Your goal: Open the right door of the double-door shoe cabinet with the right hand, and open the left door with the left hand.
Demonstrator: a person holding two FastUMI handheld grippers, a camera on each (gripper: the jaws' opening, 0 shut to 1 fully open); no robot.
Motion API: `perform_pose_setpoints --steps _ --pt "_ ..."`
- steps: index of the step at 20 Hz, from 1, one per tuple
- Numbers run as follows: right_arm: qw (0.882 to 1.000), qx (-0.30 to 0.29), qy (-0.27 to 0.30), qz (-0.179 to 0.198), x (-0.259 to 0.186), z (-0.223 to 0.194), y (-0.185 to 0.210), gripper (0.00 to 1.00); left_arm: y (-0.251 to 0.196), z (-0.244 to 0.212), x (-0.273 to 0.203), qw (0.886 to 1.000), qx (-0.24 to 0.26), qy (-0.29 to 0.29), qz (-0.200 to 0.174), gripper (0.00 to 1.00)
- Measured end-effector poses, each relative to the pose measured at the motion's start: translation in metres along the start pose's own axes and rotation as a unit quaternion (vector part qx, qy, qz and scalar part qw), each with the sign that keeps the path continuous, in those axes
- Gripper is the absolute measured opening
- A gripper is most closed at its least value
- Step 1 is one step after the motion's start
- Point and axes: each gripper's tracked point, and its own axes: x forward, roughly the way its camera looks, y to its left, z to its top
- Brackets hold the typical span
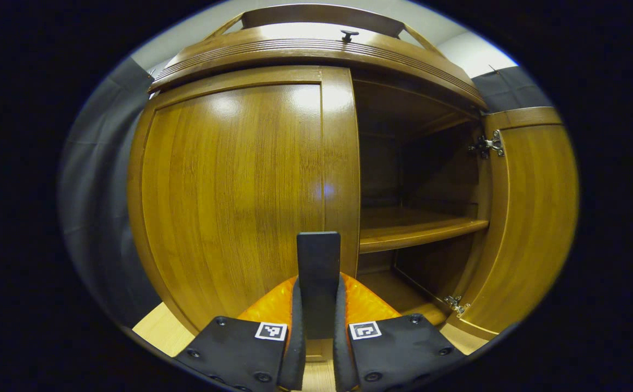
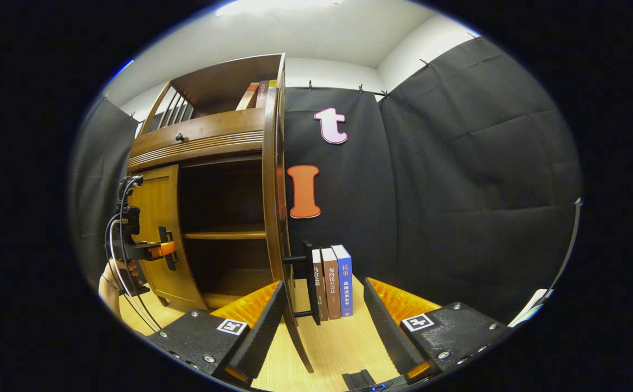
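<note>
Bright overhead light glares off the glossy left door while the cabinet interior sits in deep shadow; fisheye distortion bows every edge, focus staying crisp in both views.

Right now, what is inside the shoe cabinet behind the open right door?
Behind the open right door the shoe cabinet shows one bare wooden shelf. The closed left door, whose handle the left gripper clamps, hides the rest.
</note>
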Motion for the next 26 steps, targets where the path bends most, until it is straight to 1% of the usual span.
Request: perform_pose_setpoints --steps 1,2,4,9,11,12,14,15,17,18,19,20,26 --pt "1.0 0.0 0.0 0.0 0.0 0.002 0.001 0.88 0.0 0.0 -0.006 1.0 -0.001 0.001 -0.007 0.3" --pt "1.0 0.0 -0.001 0.0 -0.001 0.002 0.003 0.88 0.0 0.0 -0.013 1.0 -0.001 0.002 -0.014 0.28" --pt "1.0 0.001 -0.001 0.0 -0.002 0.004 0.008 0.88 0.001 0.0 -0.028 1.0 -0.005 0.003 -0.026 0.3" --pt "1.0 0.005 -0.002 0.008 -0.01 0.007 0.026 0.88 0.008 0.0 -0.063 0.999 -0.002 0.006 -0.053 0.26" --pt "1.0 0.004 -0.002 0.008 -0.011 0.008 0.031 0.88 0.012 -0.001 -0.077 0.998 -0.001 0.005 -0.06 0.26" --pt "1.0 0.003 -0.001 0.009 -0.013 0.009 0.035 0.99 0.015 -0.002 -0.084 0.998 0.0 0.006 -0.062 0.28" --pt "1.0 0.004 0.0 0.014 -0.014 0.012 0.045 0.99 0.02 -0.002 -0.099 0.998 0.0 0.006 -0.066 0.28" --pt "1.0 0.004 0.001 0.017 -0.014 0.012 0.048 0.99 0.023 -0.002 -0.107 0.998 0.0 0.006 -0.068 0.26" --pt "1.0 0.007 0.003 0.023 -0.015 0.012 0.058 0.99 0.03 -0.002 -0.119 0.997 0.0 0.006 -0.072 0.28" --pt "1.0 0.008 0.004 0.025 -0.015 0.013 0.063 0.99 0.034 -0.002 -0.126 0.997 0.0 0.006 -0.074 0.26" --pt "1.0 0.008 0.005 0.028 -0.014 0.012 0.067 0.99 0.037 -0.001 -0.135 0.997 -0.001 0.007 -0.075 0.29" --pt "0.999 0.009 0.007 0.031 -0.014 0.011 0.071 0.99 0.042 -0.002 -0.142 0.997 -0.002 0.006 -0.076 0.29" --pt "0.999 0.006 0.006 0.049 -0.016 0.012 0.099 0.99 0.069 0.001 -0.179 0.998 -0.004 0.003 -0.068 0.29"
